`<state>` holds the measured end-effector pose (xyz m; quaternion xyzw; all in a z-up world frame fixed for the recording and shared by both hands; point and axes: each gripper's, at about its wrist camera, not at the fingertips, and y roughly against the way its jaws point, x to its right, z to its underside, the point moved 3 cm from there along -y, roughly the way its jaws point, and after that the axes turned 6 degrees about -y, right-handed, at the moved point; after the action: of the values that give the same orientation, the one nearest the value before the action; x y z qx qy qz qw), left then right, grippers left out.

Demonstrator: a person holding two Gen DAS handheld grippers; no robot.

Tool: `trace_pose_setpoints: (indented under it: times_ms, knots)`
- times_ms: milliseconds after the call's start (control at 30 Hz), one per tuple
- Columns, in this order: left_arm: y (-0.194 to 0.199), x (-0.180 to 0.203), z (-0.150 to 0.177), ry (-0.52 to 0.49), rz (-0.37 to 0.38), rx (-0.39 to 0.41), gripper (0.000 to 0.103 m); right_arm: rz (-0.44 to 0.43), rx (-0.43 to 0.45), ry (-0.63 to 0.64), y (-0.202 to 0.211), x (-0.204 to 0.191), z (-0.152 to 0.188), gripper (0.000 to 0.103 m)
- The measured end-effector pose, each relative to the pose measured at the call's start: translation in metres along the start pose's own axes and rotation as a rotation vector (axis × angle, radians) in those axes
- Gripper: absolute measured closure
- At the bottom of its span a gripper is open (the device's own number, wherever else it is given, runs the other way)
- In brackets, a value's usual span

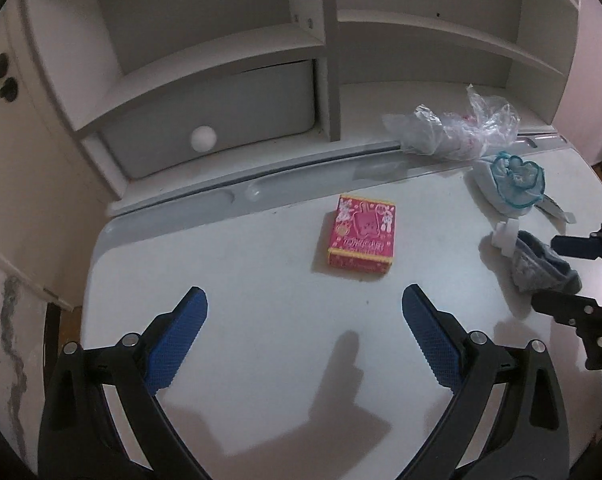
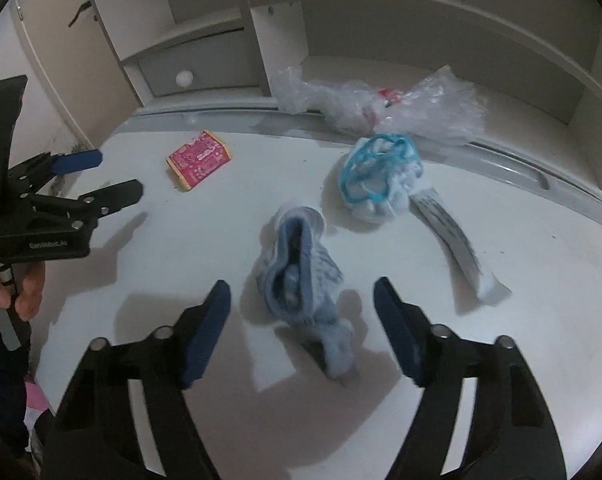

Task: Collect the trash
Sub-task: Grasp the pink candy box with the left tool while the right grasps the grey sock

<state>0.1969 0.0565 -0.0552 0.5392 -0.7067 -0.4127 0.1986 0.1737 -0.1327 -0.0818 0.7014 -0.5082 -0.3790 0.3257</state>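
Between your right gripper's (image 2: 302, 316) blue pads lies the grey-blue sock (image 2: 301, 276), and neither pad touches it: the jaws stand about half apart with a gap on both sides, nothing gripped. Its long axis runs from about 11 o'clock down to 5 o'clock in the right wrist view, so it sits slightly skewed to your fingers; I judge you must roll a little or come down on the thick middle.

Your right hand is plainly the nearer one. Your left gripper (image 1: 304, 300) hangs wide and empty over bare desk (image 1: 261, 320), the pink box (image 1: 361, 236) at its 12 o'clock, well apart from the pads.

Farther out at 1 o'clock from the sock sits the white bundle with teal trim (image 2: 381, 176), a curved white wrapper (image 2: 453, 236) just beside it at 3 o'clock, and the crumpled clear plastic bag (image 2: 381, 104) at the desk's back edge.

Hard to tell: what red thing is inside the bag, and whether the sock counts as trash. Its lower tip blurs into shadow.
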Motion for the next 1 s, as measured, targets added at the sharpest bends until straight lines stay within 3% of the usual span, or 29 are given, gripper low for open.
trace_pose_setpoints:
  times_ms: [67,300,533,600,667,833,967,1000]
  knots:
    - [-0.009,0.000,-0.006,-0.012,0.015,0.001,0.008,0.006,0.005,0.000,0.002,0.002,0.003,0.083]
    - [-0.046,0.004,-0.029,-0.031,0.045,-0.025,0.008,-0.007,0.043,-0.004,0.022,0.002,0.007,0.084]
    - [-0.056,0.008,-0.038,-0.028,0.059,-0.027,0.009,-0.013,0.052,-0.031,0.033,0.010,0.019,0.084]
    - [-0.058,0.012,-0.039,-0.032,0.054,-0.037,0.023,-0.010,0.062,-0.045,0.043,0.017,0.025,0.084]
    - [-0.061,0.017,-0.038,-0.039,0.061,-0.067,0.060,-0.007,0.079,-0.064,0.055,0.026,0.032,0.084]
    - [-0.043,0.032,-0.044,0.007,0.037,-0.048,0.061,0.032,0.141,-0.120,0.096,0.062,0.058,0.084]
    - [-0.003,0.084,-0.053,-0.053,0.076,0.022,0.061,0.085,0.195,-0.217,0.135,0.113,0.095,0.084]
    - [0.013,0.111,-0.056,-0.092,0.101,0.051,0.061,0.107,0.210,-0.255,0.147,0.131,0.109,0.084]
